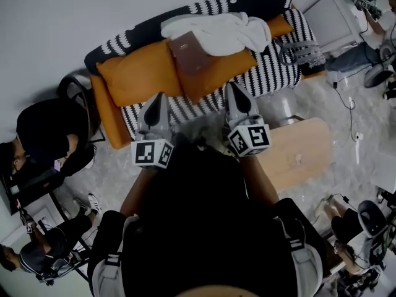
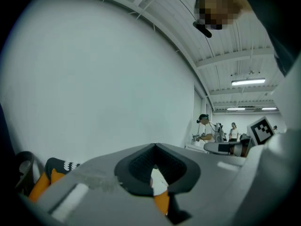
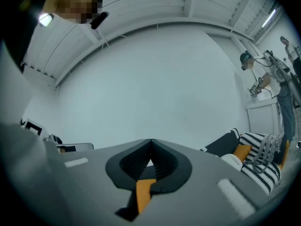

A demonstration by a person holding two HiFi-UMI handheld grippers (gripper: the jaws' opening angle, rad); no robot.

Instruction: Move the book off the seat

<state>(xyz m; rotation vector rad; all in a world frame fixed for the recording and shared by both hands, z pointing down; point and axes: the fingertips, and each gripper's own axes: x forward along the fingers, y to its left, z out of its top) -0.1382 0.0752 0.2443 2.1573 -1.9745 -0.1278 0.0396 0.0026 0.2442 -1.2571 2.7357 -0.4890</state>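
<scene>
Head view: approach step, both grippers closed and short of the book

Nearest the person, the left gripper [image 1: 159, 101] and the right gripper [image 1: 234, 91] are held level, side by side, pointing at the sofa [image 1: 272, 73]. Their tips are over its front edge. In the left gripper view the jaws meet at their tips with nothing between them [image 2: 155, 145]. The right gripper view shows the same, pads together and empty [image 3: 151, 140].

Further in on the sofa lies an orange cushion [image 1: 133, 73], and the book [image 1: 189, 52] rests flat on it, toward the middle of the sofa. It is beyond both gripper tips and lies roughly between their lines of aim. A white blanket [image 1: 216, 30] is heaped at the back of the sofa and meets the book's far edge. Whether it overlaps the cover I cannot tell.

As I judge it, this is the reach toward the book, with no grasp begun. The next move calls for one gripper to open its jaws, travel on over the cushion and close on a free edge of the book. The soft cushion may let the book sink, so a low, flat entry at the near edge seems best.
</scene>
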